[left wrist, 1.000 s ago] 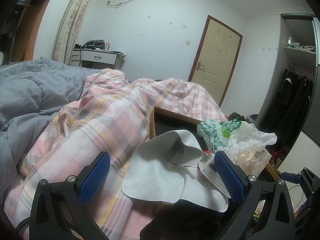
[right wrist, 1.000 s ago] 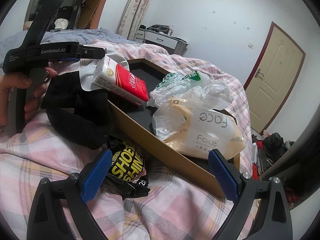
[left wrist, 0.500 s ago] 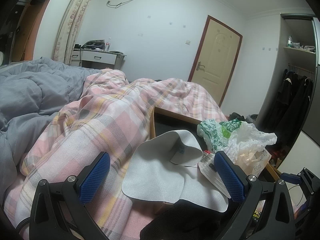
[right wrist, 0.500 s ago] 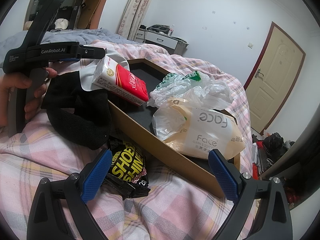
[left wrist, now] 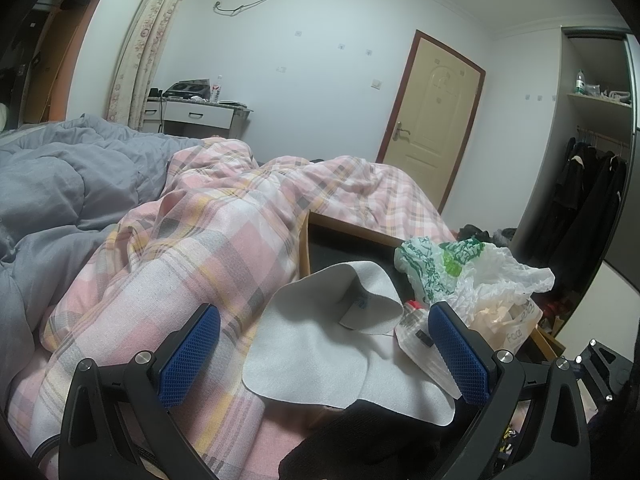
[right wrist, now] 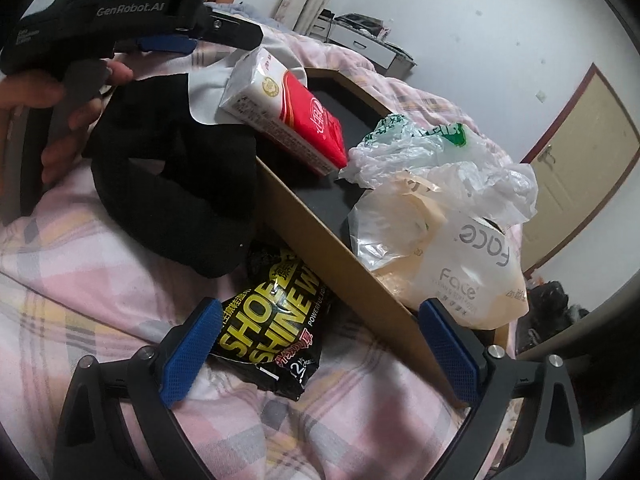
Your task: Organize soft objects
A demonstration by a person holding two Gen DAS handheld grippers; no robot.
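Left tool (left wrist: 324, 356): jaws spread wide, nothing between the blue pads, hovering low over a white cloth (left wrist: 320, 360). Right tool (right wrist: 320, 356): jaws likewise wide apart and empty, poised above a black shoe-shine wipes pack (right wrist: 276, 320).

White cloth: spread across the near corner of a shallow wooden tray (left wrist: 306, 240), one edge curled up into a fold, partly overhanging onto the pink plaid bedspread (left wrist: 200, 248).

Black fabric item (right wrist: 172, 184): lying on the bedspread against the tray's outer wall, touching the cloth and overlapping the top of the wipes pack.

Red-and-white tissue pack (right wrist: 288, 120): resting tilted on the tray's near rim, partly on the cloth.

Inside the tray: crumpled green-printed plastic bag (right wrist: 404, 144) and, beside it, a cream "Face" tissue bag (right wrist: 452, 264) leaning over the tray's wall.

Wipes pack: outside the tray, flat on the bedspread, touching the wall.

Grey duvet (left wrist: 52, 184): bunched on the bed beyond the bedspread. Left hand (right wrist: 48, 100) seen gripping its tool's handle.
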